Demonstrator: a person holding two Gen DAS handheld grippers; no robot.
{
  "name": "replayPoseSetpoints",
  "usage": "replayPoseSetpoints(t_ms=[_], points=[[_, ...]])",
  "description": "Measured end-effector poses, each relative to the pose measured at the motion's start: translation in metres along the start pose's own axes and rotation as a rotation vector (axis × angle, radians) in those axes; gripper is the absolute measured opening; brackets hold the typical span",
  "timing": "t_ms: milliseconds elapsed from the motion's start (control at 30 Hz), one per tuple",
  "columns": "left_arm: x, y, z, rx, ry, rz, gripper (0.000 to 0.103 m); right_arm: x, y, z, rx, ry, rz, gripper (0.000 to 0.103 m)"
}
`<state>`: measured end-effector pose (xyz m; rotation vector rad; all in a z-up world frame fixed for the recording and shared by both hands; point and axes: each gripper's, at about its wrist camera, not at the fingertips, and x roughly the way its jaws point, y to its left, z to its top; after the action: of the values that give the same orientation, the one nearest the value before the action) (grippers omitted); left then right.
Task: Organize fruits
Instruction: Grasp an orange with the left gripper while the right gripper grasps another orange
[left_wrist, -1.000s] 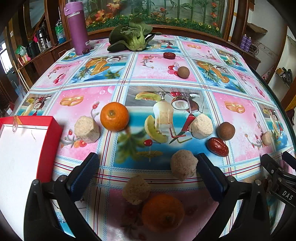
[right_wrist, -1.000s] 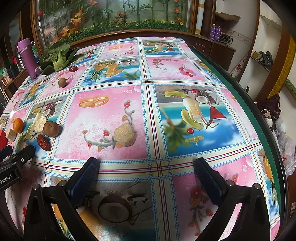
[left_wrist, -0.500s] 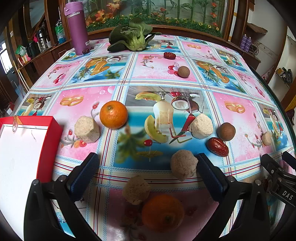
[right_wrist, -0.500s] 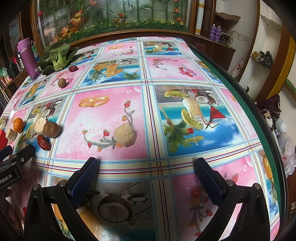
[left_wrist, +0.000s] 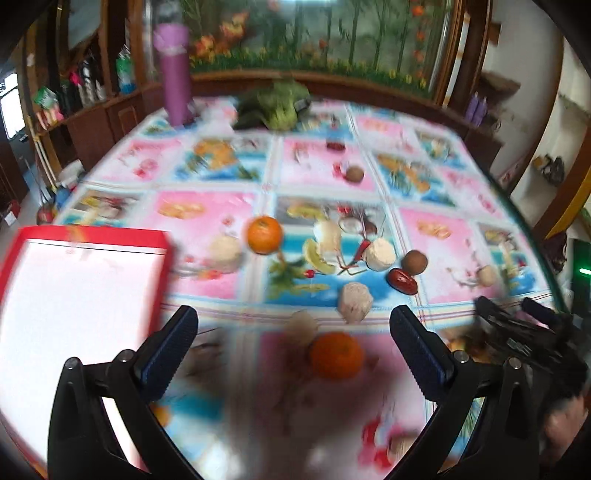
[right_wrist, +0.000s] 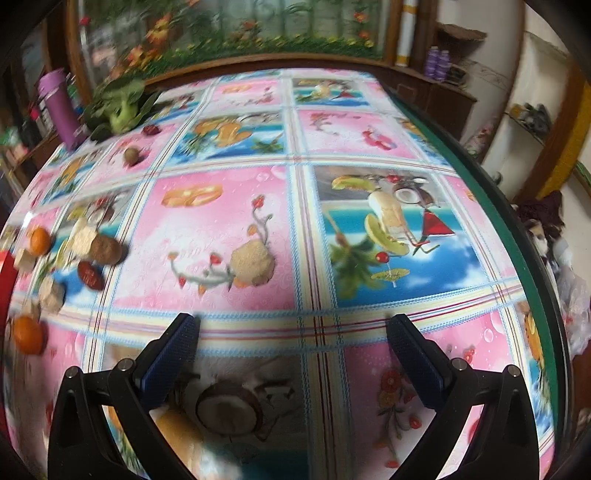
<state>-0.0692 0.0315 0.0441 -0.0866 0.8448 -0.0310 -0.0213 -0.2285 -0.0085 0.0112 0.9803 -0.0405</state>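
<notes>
While jaws gape, two oranges, two red dates.

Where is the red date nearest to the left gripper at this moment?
In the left wrist view, the red date lies right of centre, just below the brown round fruit.
</notes>
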Motion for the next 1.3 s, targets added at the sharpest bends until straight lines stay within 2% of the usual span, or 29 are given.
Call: replayPoseSetpoints(t_ms=[133,233,267,367,467,533,633,700,767,833,900,967,1033,1100,1133,1167,1267,1300], points=[[-0.046,0.022,-0.028,-0.014,-0.078,0.000,0.103,-0.008,-0.005,-0.004,-0.002,-0.009,0.066,0.102],[-0.064,0.036,-0.046,-0.037,-0.110,0.012,0.103,-0.037,-0.009,-0.007,0.058,-0.089,0.214,0.102],[-0.070,0.041,-0.052,-0.036,-0.112,0.035,0.103,-0.047,-0.006,-0.007,0.056,-0.115,0.240,0.102],[-0.074,0.049,-0.053,-0.031,-0.096,0.070,0.103,-0.077,0.018,-0.008,-0.029,-0.156,0.343,0.102],[-0.085,0.062,-0.054,-0.032,-0.134,0.124,0.103,-0.085,0.052,-0.009,-0.104,-0.117,0.460,0.102],[-0.087,0.069,-0.048,-0.039,-0.135,0.112,0.103,-0.078,0.079,-0.012,-0.154,-0.064,0.513,0.102],[-0.086,0.081,-0.038,-0.057,-0.123,0.108,0.103,-0.069,0.115,-0.016,-0.221,-0.028,0.518,0.102],[-0.086,0.088,-0.032,-0.053,-0.121,0.171,0.103,-0.054,0.136,-0.014,-0.256,-0.003,0.516,0.102],[-0.087,0.090,-0.029,-0.018,-0.126,0.204,0.103,-0.046,0.145,-0.015,-0.264,0.016,0.515,0.102],[-0.086,0.088,-0.026,0.030,-0.123,0.233,0.103,-0.040,0.149,-0.013,-0.261,0.041,0.501,0.096],[-0.085,0.088,-0.022,0.057,-0.120,0.231,0.103,-0.034,0.152,-0.012,-0.254,0.054,0.503,0.094],[-0.081,0.088,-0.016,0.073,-0.122,0.214,0.103,-0.030,0.153,-0.013,-0.253,0.064,0.516,0.084],[-0.074,0.087,-0.009,0.088,-0.117,0.219,0.103,-0.026,0.156,-0.014,-0.262,0.080,0.508,0.069],[-0.065,0.088,-0.001,0.094,-0.103,0.205,0.103,-0.028,0.158,-0.015,-0.277,0.055,0.506,0.066],[-0.061,0.088,0.005,0.091,-0.094,0.194,0.103,-0.026,0.160,-0.015,-0.282,0.059,0.520,0.059],[-0.057,0.089,0.009,0.089,-0.091,0.179,0.103,-0.026,0.161,-0.015,-0.286,0.053,0.521,0.057],[-0.048,0.087,0.019,0.091,-0.087,0.167,0.103,-0.027,0.165,-0.018,-0.330,0.032,0.510,0.043],[-0.045,0.087,0.021,0.092,-0.082,0.160,0.103,-0.026,0.166,-0.019,-0.344,0.030,0.518,0.034]])
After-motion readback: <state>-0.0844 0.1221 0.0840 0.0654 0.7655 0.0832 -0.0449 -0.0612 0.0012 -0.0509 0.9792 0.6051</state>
